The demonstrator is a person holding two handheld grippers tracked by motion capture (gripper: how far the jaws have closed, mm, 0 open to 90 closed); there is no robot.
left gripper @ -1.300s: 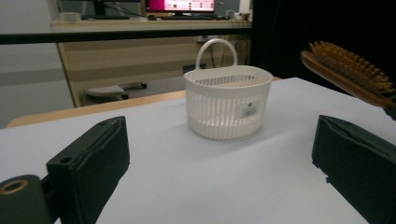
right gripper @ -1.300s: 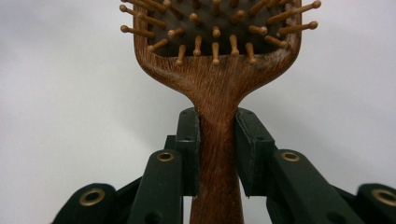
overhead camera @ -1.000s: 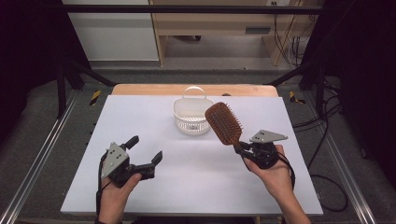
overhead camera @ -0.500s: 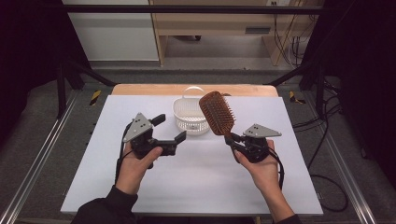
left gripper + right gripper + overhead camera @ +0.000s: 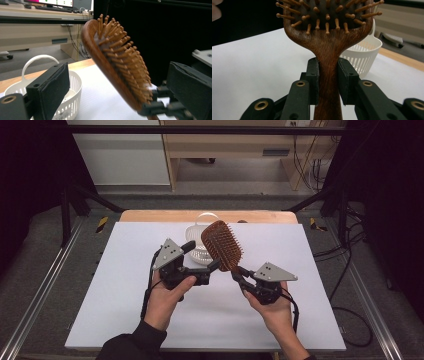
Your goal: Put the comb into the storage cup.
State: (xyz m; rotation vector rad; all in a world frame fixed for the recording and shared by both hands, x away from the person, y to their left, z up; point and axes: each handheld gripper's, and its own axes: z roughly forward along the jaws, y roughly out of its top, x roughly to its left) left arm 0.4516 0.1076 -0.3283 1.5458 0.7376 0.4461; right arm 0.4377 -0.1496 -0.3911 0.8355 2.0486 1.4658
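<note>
A brown wooden hairbrush (image 5: 222, 245) with wooden pins is held tilted above the white table (image 5: 125, 295). My right gripper (image 5: 237, 272) is shut on its handle (image 5: 328, 67); both pads press the handle's sides. My left gripper (image 5: 204, 255) stands open just left of the brush. In the left gripper view the brush head (image 5: 117, 62) lies between its wide-apart pads (image 5: 55, 85), touching neither. The right gripper's jaws (image 5: 160, 105) also show there, at the base of the brush head.
A white slotted basket (image 5: 195, 232) with an arched handle stands on the table behind the grippers, also seen as the basket (image 5: 72, 100) and the basket (image 5: 362, 55). A wooden strip (image 5: 150, 216) edges the table's far side. Dark frame rails run along both sides.
My left gripper has risen from the table's left part and moved right, up to the brush head. The right gripper with the brush has shifted a little left and toward the middle.
</note>
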